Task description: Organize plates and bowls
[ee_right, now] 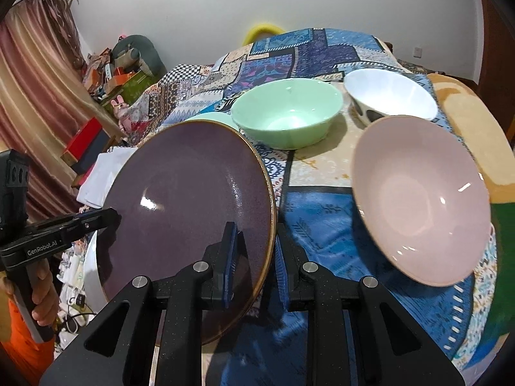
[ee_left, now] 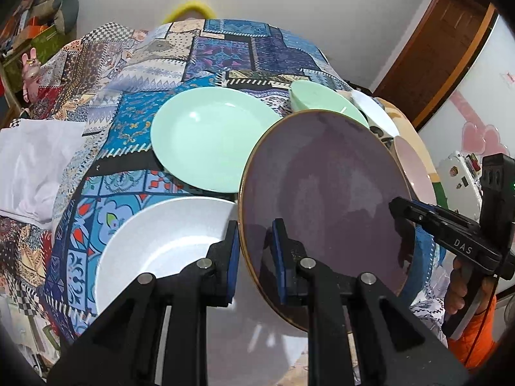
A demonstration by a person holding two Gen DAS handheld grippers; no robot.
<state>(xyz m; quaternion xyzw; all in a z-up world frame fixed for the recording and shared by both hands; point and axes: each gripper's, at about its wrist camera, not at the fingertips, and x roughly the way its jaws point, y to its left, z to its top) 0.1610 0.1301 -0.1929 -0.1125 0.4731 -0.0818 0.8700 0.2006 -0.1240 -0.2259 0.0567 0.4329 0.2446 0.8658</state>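
Observation:
A purple plate with a gold rim is held tilted above the table; it also shows in the right wrist view. My left gripper is shut on its left rim. My right gripper is shut on its right rim, and shows at the plate's right edge in the left wrist view. A white plate lies under the left gripper. A green plate lies behind it. A green bowl, a white bowl and a pink bowl stand to the right.
The table carries a patchwork cloth. A white cloth lies at its left edge. Boxes and clutter stand by the curtain at the back left. A wooden door frame is at the right.

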